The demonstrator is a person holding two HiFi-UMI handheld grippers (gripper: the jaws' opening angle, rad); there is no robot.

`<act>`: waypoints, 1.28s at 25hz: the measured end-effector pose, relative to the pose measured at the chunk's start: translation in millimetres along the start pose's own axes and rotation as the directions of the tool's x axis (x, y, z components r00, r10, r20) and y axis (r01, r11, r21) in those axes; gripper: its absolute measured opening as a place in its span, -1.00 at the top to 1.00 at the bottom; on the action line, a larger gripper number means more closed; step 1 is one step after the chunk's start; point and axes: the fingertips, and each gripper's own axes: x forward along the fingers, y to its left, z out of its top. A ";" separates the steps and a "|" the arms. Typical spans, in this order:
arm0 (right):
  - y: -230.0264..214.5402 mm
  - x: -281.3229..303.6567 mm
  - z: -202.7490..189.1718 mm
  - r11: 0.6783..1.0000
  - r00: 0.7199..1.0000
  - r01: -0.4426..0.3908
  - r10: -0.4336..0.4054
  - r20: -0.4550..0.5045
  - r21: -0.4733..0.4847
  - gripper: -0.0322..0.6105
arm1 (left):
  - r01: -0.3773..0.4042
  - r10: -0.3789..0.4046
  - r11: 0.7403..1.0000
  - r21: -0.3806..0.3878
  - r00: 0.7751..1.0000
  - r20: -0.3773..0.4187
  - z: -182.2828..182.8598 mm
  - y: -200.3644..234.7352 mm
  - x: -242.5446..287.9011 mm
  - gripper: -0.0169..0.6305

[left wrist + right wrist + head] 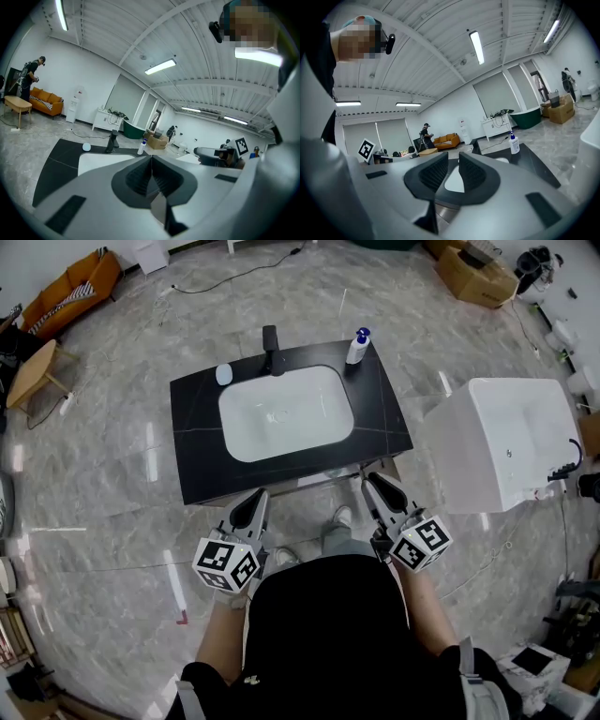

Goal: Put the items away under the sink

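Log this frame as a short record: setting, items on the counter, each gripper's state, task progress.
setting: black countertop with white sink and black faucet
items on counter: blue-capped bottle at back right; small white round object at back left
left gripper: jaws together, empty, near the counter's front edge
right gripper: jaws slightly apart, empty
progress: both items untouched

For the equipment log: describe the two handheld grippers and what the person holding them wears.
The left gripper and the right gripper look alike: pale grey bodies tapering to two jaws lined with dark ribbed pads. Each carries a white cube with black square markers, the left cube and the right cube. No cables show. The person wears a black top with grey shoulder straps.
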 end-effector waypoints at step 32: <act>-245.2 -41.9 61.7 0.988 0.996 0.067 -0.074 0.044 0.136 0.69 | -0.063 0.077 0.992 0.109 0.989 -0.129 26.2 -75.4 251.1 0.87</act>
